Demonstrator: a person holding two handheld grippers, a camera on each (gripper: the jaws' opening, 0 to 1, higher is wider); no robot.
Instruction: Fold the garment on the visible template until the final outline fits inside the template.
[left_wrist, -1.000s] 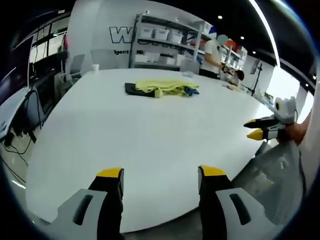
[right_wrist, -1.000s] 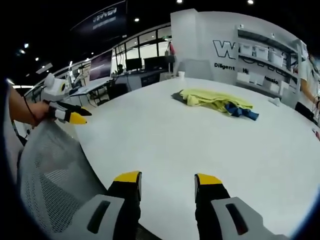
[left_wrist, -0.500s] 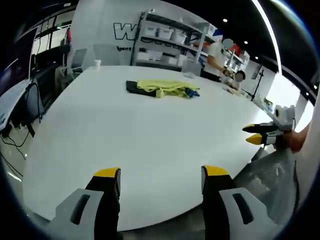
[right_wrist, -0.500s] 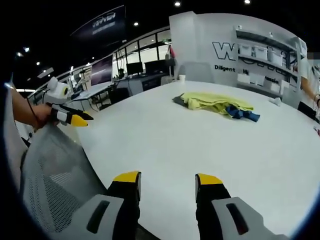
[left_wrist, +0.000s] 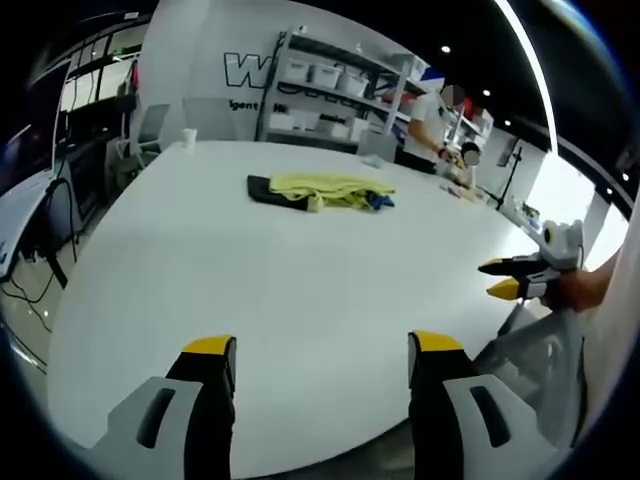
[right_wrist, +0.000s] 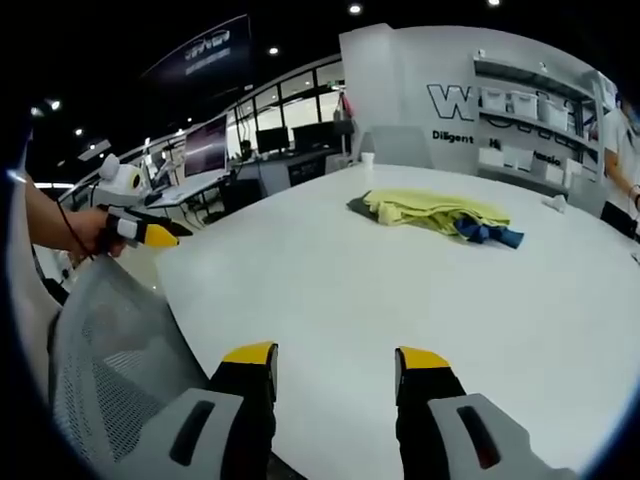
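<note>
Both hand-held grippers (left_wrist: 322, 345) (right_wrist: 335, 352) gaping — garment (left_wrist: 320, 188) well apart, across table (left_wrist: 250, 270).

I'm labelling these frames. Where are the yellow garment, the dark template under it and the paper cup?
yellow garment (right_wrist: 432, 208), right gripper view, middle of the cloth
dark template (left_wrist: 262, 188), left gripper view, exposed left end
paper cup (left_wrist: 189, 138), left gripper view, its side

Both grippers held apart, jaws wide and holding nothing.

The left gripper (left_wrist: 323, 345) rises from 6 o'clock of the left gripper view, its yellow-tipped jaws parted; the right gripper (right_wrist: 327, 354) does likewise in the right gripper view. Each appears in the other's view at the side, gripped by a bare hand (right_wrist: 88, 228).
</note>
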